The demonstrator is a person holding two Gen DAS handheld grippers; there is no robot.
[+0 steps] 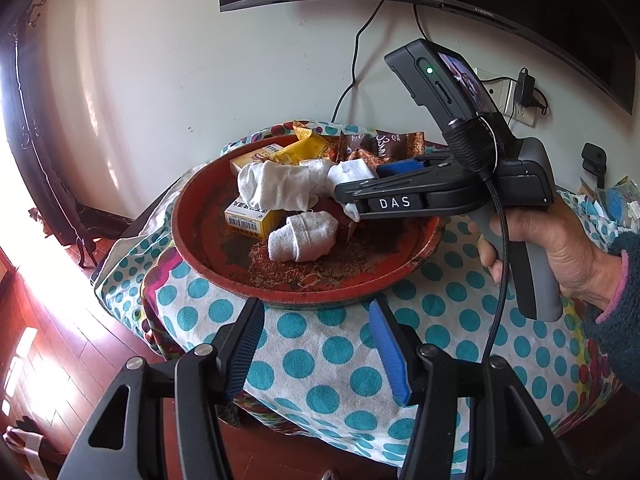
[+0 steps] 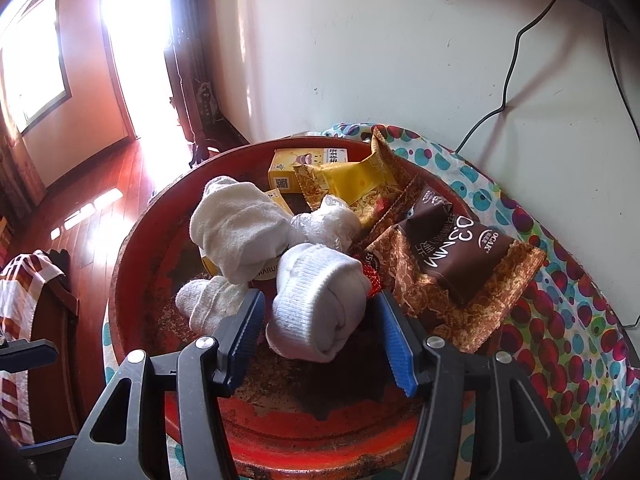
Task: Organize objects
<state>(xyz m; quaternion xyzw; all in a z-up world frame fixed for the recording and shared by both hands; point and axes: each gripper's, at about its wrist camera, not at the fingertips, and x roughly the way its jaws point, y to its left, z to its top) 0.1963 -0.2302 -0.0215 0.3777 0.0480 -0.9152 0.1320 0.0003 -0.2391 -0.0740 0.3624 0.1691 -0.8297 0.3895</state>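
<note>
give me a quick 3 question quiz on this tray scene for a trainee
1. True or false: the left gripper is empty and hangs over the dotted cloth, short of the red tray.
2. Which thing lies between the right gripper's fingers?
A. brown snack packet
B. rolled white sock
C. yellow box
3. Fill in: the brown snack packet lies on the ___ side of the tray in the right wrist view.

Key
1. True.
2. B: the rolled white sock; the fingers stand apart from it on both sides, not pressing.
3. Right.
</note>
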